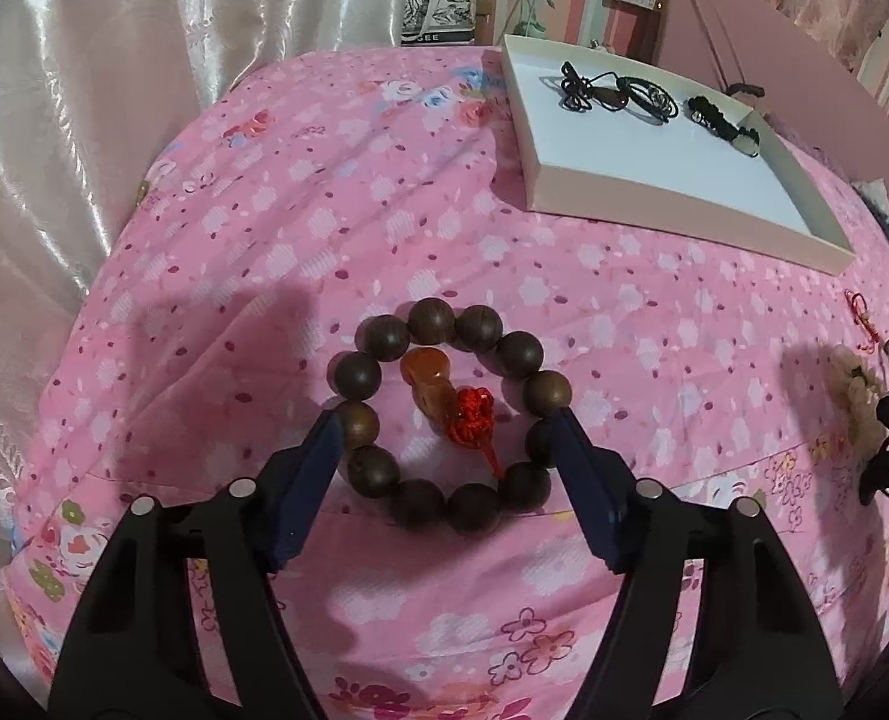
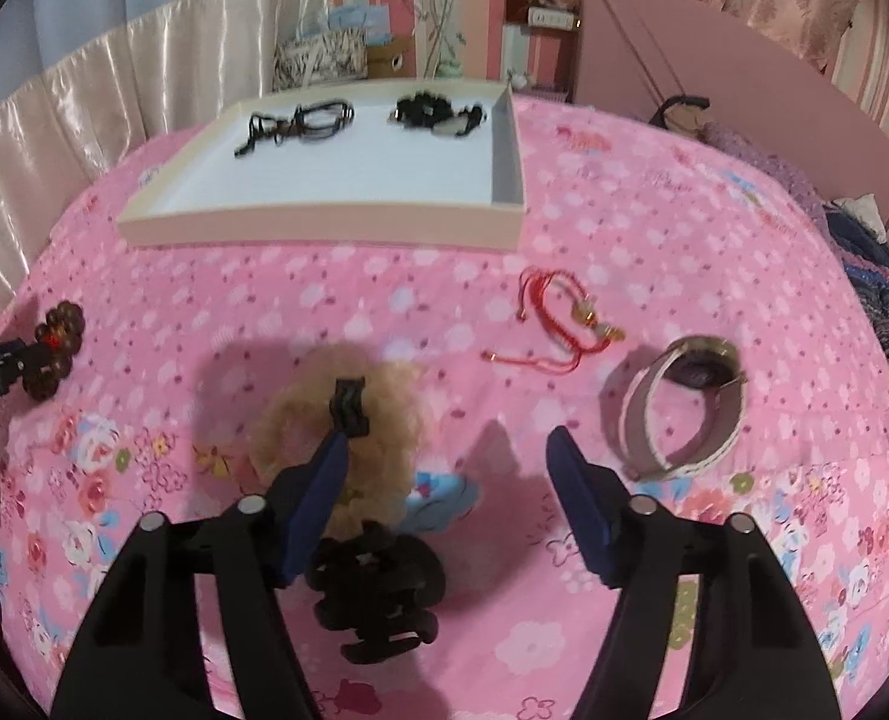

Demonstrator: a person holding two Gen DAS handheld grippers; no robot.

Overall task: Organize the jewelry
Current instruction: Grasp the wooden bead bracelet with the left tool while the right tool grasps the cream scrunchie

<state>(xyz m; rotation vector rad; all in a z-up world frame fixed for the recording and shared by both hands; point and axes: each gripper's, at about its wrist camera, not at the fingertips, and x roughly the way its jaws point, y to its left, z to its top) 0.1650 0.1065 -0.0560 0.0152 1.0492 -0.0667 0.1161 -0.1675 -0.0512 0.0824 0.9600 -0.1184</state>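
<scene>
Left wrist view: the left gripper (image 1: 449,423) hangs spread wide over the wooden bead bracelet (image 1: 447,420), one blue finger at each outer side of the ring, touching or all but touching the beads; nothing is clamped yet. The bracelet lies flat on the pink floral bedspread (image 1: 300,228), squarely ahead of this gripper, so the left hand is plainly the nearer one. It is a near-round ring of large dark brown beads with no marked long axis. Inside the ring rests an orange carved pendant (image 1: 423,381) with a red knot (image 1: 473,413) and tassel.

Beyond the bracelet and to its right sits the shallow white tray (image 1: 672,204), already holding two black corded pieces at its far end.

In the right wrist view the right gripper (image 2: 449,444) is also apart and empty, above a beige fluffy hair tie (image 2: 396,420) and a black hair claw (image 2: 378,588), well to the bracelet's right.
</scene>
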